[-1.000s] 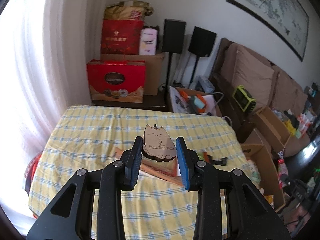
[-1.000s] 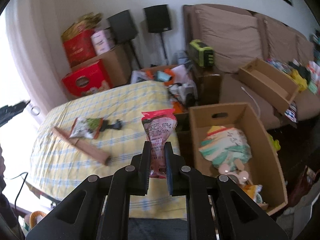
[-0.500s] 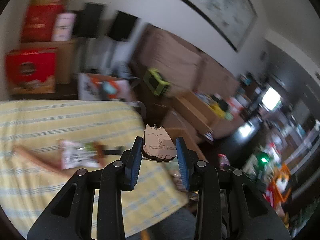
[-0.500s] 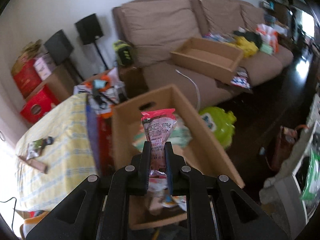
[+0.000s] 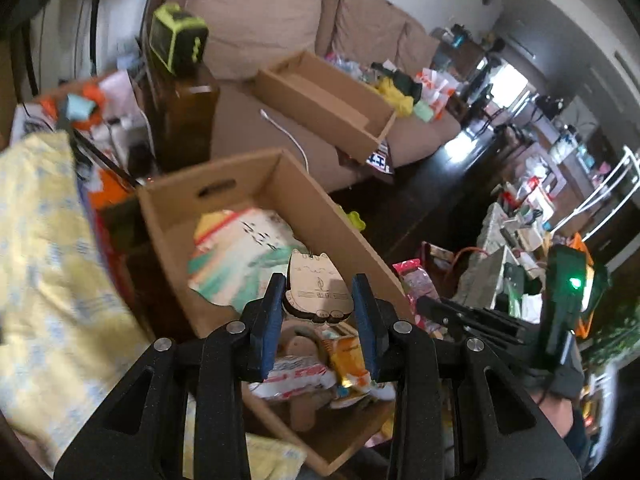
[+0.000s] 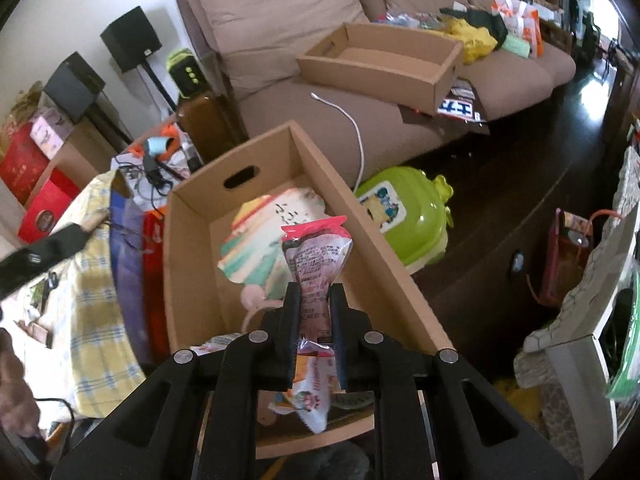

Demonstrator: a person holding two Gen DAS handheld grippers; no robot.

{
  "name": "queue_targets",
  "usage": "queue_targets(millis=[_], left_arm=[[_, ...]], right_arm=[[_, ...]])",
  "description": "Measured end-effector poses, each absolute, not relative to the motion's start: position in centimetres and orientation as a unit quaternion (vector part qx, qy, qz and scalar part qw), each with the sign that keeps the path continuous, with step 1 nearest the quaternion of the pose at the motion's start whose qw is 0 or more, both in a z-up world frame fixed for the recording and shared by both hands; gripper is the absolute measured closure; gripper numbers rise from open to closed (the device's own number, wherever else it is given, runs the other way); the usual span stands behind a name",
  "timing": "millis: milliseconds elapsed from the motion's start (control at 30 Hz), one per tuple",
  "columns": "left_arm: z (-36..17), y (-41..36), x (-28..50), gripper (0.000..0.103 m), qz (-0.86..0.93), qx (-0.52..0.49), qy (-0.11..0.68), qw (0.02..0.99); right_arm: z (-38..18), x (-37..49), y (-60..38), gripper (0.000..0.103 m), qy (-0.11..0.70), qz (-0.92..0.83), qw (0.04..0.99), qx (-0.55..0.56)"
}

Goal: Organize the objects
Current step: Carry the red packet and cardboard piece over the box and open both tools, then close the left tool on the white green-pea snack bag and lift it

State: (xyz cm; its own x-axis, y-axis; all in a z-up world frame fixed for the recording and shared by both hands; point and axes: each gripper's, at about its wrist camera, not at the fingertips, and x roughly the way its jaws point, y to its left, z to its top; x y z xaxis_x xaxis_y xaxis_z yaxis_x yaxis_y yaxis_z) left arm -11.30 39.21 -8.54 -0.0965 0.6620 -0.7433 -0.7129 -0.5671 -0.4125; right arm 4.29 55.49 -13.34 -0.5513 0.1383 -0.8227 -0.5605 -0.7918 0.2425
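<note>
The wooden cat cut-out (image 5: 316, 292) sits clamped between the blue pads of the left gripper (image 5: 318, 312), directly above the open cardboard box (image 5: 332, 216), over its near half. The pink snack packet (image 6: 316, 268) is pinched by its narrow waist in the almost closed right gripper (image 6: 314, 320), above the same box and close to its right wall. Inside the box, toward its far end, lies a printed cushion (image 6: 260, 248); toward its near end are loose wrappers. The checked cloth (image 5: 48, 264) of the table lies left of the box. The step looks like the drop: better to lower each piece well below the box rim before releasing, and to shift the packet inward from the right wall so it cannot tip out
</note>
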Motion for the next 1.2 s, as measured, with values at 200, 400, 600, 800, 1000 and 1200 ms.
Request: queue_targets(millis=[200,400,600,800,1000,1200], left_arm=[[-12.4,39.6,-13.1,0.037,0.707,-0.536,-0.039,0.460],[-12.1,36.5,-13.8,0.036,0.715,-0.541,-0.060,0.438],[-6.0,27.3,-15.6,0.013,0.806,-0.465,-0.085,0.357],[-5.6,14.1,-18.7,0.001,0.881,-0.440,-0.094,0.148],[-9.3,9.7,-20.2,0.001,0.891,-0.450,-0.053,0.019],[-12.2,11.3,-20.4,0.001,0.892,-0.452,0.012,0.010]], right_arm=[[-14.6,4.0,56.5,0.080,0.275,0.825,0.211,-0.446],[-13.6,4.4,56.0,0.064,0.289,0.826,0.222,-0.430],[-11.7,4.0,54.4,0.056,0.281,0.836,0.213,-0.420],[-8.7,2.3,50.9,0.054,0.257,0.852,0.185,-0.416],[-5.2,-0.2,44.9,0.047,0.212,0.881,0.133,-0.402],[-2.2,-2.0,39.8,0.039,0.170,0.897,0.083,-0.400]])
